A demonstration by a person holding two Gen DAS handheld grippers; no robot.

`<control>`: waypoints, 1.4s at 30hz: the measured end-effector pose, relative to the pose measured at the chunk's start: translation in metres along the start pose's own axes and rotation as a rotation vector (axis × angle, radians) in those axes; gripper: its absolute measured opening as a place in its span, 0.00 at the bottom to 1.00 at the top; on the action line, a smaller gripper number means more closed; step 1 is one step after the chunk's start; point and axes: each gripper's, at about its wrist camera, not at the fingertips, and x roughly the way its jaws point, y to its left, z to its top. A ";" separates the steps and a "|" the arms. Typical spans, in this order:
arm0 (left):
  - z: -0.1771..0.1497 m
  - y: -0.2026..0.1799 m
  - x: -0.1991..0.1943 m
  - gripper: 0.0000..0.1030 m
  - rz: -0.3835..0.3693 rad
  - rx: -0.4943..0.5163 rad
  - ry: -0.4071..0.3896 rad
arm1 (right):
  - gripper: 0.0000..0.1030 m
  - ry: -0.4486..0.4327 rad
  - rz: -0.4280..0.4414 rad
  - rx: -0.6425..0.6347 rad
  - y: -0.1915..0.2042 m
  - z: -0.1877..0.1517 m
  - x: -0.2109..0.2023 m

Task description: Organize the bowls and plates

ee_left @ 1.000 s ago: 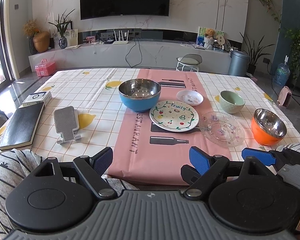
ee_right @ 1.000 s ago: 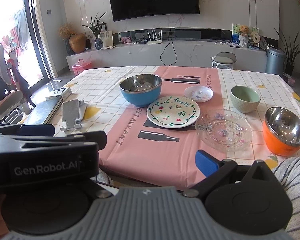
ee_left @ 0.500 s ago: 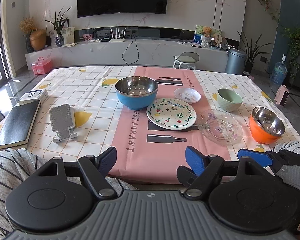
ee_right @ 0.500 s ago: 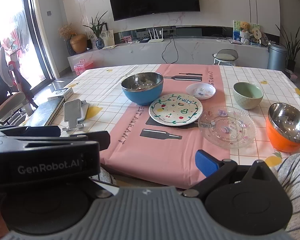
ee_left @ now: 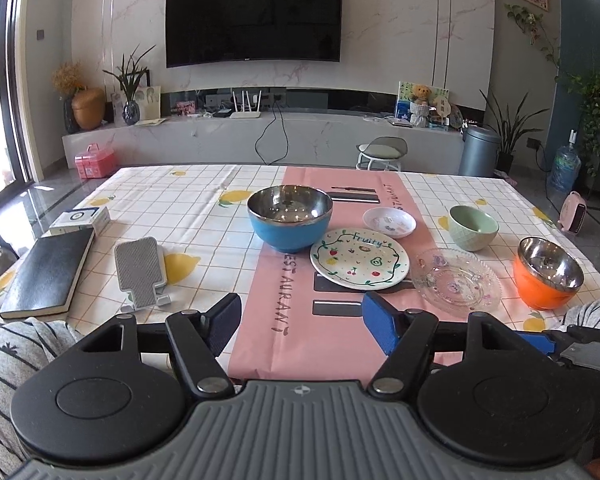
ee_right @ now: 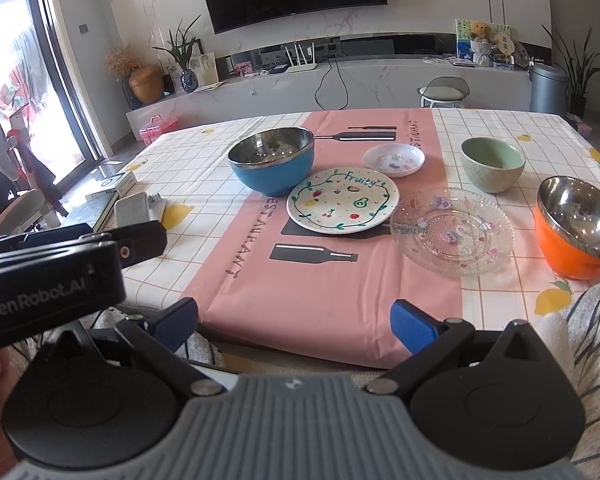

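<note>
So both grippers hang just off the near edge of the table (ee_left: 188, 200), nothing between their pads. The left gripper (ee_left: 300, 322) has just been narrowing yet is still wide; the right gripper (ee_right: 294, 322) gapes. Mid-table sit the blue bowl (ee_left: 289, 218), fruit plate (ee_left: 359, 259) and small dish (ee_left: 389, 222); glass plate (ee_left: 458, 280), green bowl (ee_left: 473, 227) and orange bowl (ee_left: 548, 273) run toward the right edge.

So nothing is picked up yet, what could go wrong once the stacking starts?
The clear glass plate lies flat, so a gripper finger could push it across the tablecloth instead of getting under its rim.

The Fruity plate sits right against the blue bowl; lifting either may knock the other.

The orange bowl stands near the table's right edge, where a nudge might tip it off.
</note>
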 end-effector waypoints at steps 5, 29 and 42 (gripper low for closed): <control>0.005 0.011 0.002 0.97 -0.008 -0.040 -0.007 | 0.97 0.004 -0.024 0.027 -0.011 0.003 0.005; 0.109 0.069 0.060 0.91 0.086 -0.009 -0.022 | 0.97 -0.128 -0.119 0.023 -0.044 0.106 0.021; 0.143 0.103 0.172 0.89 -0.010 -0.197 0.150 | 0.97 -0.111 -0.071 0.147 -0.036 0.205 0.097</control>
